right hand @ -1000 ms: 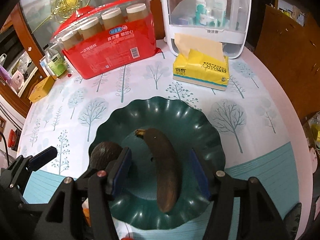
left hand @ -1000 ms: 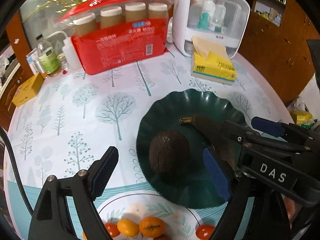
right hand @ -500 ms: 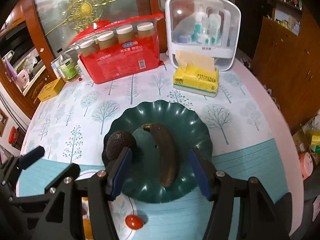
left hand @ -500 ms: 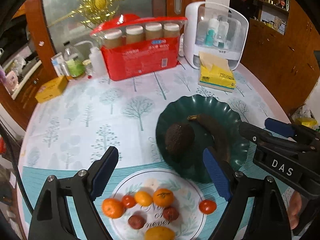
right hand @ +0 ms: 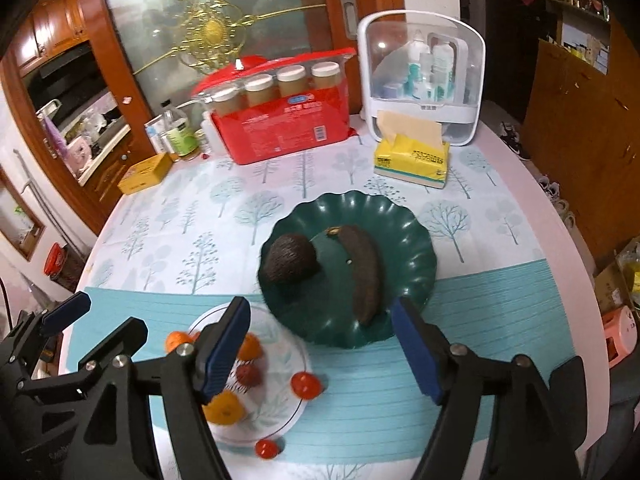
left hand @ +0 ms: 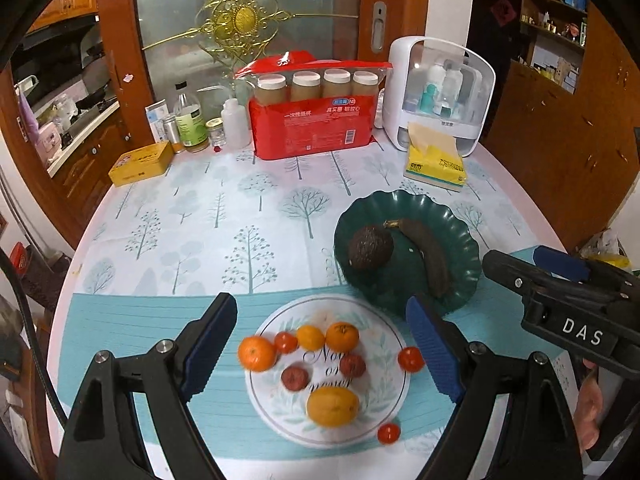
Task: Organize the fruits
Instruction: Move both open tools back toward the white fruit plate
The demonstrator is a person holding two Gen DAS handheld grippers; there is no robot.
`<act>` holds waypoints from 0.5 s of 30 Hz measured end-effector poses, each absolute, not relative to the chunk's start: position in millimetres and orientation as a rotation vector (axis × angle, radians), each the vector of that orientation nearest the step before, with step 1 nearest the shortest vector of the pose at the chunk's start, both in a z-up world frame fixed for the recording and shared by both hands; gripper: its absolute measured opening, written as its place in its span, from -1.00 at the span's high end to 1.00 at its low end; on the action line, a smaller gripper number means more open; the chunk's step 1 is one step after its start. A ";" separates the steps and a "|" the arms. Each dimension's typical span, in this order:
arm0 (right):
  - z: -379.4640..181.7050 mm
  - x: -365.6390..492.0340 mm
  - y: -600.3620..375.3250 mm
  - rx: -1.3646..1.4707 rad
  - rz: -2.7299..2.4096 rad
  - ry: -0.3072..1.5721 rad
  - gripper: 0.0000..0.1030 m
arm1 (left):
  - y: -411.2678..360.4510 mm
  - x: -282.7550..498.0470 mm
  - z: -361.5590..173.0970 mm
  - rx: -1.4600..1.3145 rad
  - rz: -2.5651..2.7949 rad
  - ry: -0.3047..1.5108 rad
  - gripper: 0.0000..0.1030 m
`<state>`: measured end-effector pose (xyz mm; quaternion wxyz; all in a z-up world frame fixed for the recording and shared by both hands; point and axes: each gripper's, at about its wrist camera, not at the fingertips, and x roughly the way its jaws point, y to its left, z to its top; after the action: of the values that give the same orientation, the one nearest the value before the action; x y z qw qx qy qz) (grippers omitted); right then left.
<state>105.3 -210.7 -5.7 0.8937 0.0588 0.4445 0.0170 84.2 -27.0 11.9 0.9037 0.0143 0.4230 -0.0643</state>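
A dark green scalloped plate holds a dark avocado and a blackened banana. In front of it a white plate carries several oranges, a yellow fruit and small red fruits. Two red tomatoes lie at its rim. My left gripper is open and empty above the white plate. My right gripper is open and empty, above the table in front of the green plate.
At the back stand a red pack of paper cups, a white cosmetics case, a yellow tissue pack, bottles and a yellow tin. The round table's edge curves down the right side.
Both grippers have pulled back and up from the green plate. The white fruit plate has come fully into view. Both stay open and empty.
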 end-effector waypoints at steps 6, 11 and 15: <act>5.3 78.3 -193.9 0.074 0.079 0.880 -0.44 | -18.2 60.6 16.4 0.028 -0.100 0.877 -0.67; 6.2 58.6 -179.8 -0.024 0.102 0.832 -0.44 | -8.1 49.4 3.0 0.013 -0.077 0.916 -0.67; -13.1 43.3 -173.3 -0.092 0.118 0.832 -0.44 | -1.2 45.6 -23.4 -0.004 -0.051 0.976 -0.67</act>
<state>43.3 -173.3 -13.1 0.9120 -0.0446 0.4038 0.0572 45.6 -1.2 -23.4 0.8831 -0.0020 0.4686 -0.0245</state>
